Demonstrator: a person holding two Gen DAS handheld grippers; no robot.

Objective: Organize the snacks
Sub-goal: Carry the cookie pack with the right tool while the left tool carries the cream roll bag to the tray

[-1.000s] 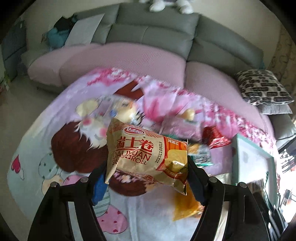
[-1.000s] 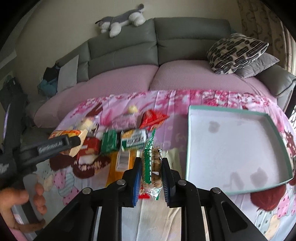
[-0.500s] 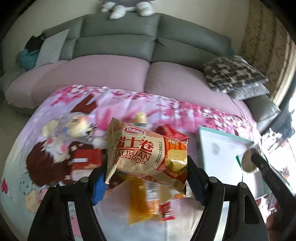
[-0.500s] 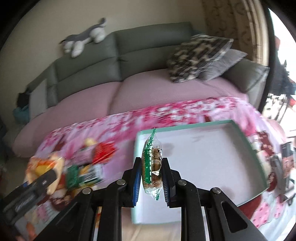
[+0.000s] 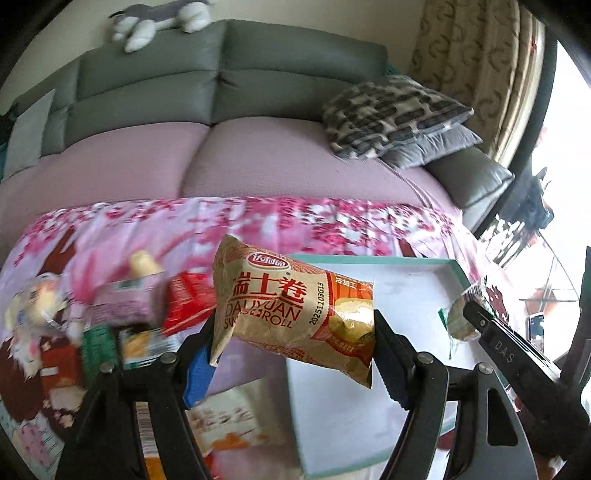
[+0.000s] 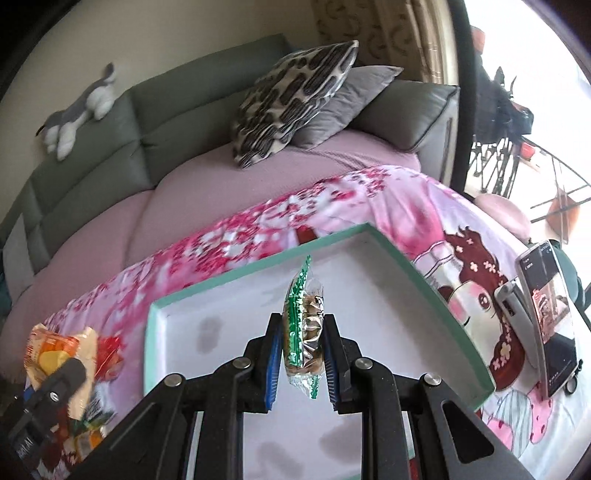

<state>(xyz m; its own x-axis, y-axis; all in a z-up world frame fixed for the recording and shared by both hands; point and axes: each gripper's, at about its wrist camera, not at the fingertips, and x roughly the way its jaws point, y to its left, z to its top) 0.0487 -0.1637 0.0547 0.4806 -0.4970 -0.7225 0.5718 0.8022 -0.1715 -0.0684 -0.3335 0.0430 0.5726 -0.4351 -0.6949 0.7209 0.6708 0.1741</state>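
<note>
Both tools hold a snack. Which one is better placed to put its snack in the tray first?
Right. The right tool holds the green biscuit pack over the tray; the left tool with the swiss roll is at its edge.

A grey sofa (image 5: 221,96) with pink seat cushions carries a plush dog (image 5: 159,18) on its backrest, a patterned pillow (image 6: 295,96) beside a grey pillow (image 6: 351,99); a phone (image 6: 550,317) stands propped on the floral cloth (image 6: 406,206)

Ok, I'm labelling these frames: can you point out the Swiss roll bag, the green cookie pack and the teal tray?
Swiss roll bag (image 5: 291,314): left wrist view, printed front.
Green cookie pack (image 6: 302,325): right wrist view, middle of wrapper.
Teal tray (image 6: 439,306): right wrist view, right rim.
</note>
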